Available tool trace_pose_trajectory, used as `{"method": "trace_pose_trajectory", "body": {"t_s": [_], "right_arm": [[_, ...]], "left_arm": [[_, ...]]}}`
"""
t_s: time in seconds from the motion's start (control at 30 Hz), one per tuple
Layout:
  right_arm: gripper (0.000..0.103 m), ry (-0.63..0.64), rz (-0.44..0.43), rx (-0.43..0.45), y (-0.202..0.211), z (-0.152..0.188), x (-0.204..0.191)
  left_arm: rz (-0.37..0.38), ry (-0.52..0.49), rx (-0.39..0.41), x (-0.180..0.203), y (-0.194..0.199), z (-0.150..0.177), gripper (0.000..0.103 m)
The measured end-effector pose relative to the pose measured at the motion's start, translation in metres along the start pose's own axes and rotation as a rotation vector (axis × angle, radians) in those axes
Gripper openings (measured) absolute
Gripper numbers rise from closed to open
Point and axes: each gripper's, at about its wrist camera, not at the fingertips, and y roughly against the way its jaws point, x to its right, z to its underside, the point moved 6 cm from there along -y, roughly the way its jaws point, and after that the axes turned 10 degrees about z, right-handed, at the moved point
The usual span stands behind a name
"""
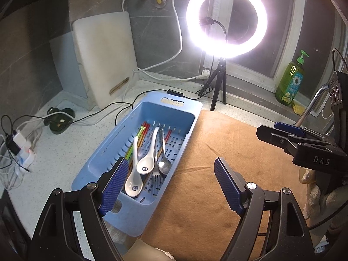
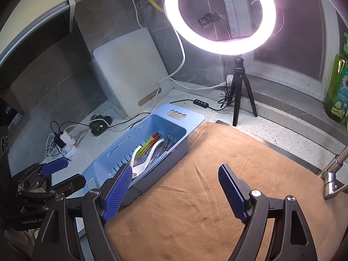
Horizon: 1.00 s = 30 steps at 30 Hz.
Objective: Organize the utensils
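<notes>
A blue slotted basket (image 1: 104, 152) (image 2: 113, 158) lies on the counter beside an orange towel (image 1: 206, 195) (image 2: 195, 206). In it are two white ceramic spoons (image 1: 148, 158) (image 2: 150, 154), a metal spoon (image 1: 164, 165), a fork (image 1: 156, 175) and several coloured chopsticks (image 1: 141, 134) (image 2: 150, 143). My left gripper (image 1: 171, 187) is open and empty, hovering over the basket's near right edge. My right gripper (image 2: 175, 193) is open and empty over the towel, right of the basket. Each gripper shows in the other's view: the right (image 1: 280, 133), the left (image 2: 63, 174).
A lit ring light on a tripod (image 1: 218, 87) (image 2: 239, 95) stands behind the towel. White cutting boards (image 1: 104, 58) (image 2: 130, 69) lean on the wall. Cables and a power strip (image 1: 19, 150) (image 2: 65, 143) lie left. A green soap bottle (image 1: 290, 80) (image 2: 338, 87) and a faucet (image 1: 313, 104) (image 2: 332, 169) are right.
</notes>
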Motion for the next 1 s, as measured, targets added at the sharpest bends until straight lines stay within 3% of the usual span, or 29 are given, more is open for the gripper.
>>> {"method": "trace_pose_trajectory", "body": {"t_s": [1.0], "right_arm": [[0.079,-0.028,-0.001,-0.023,0.006,0.014,0.0]], "left_arm": [[-0.008,0.002,0.012,0.008,0.011,0.007,0.081]]}}
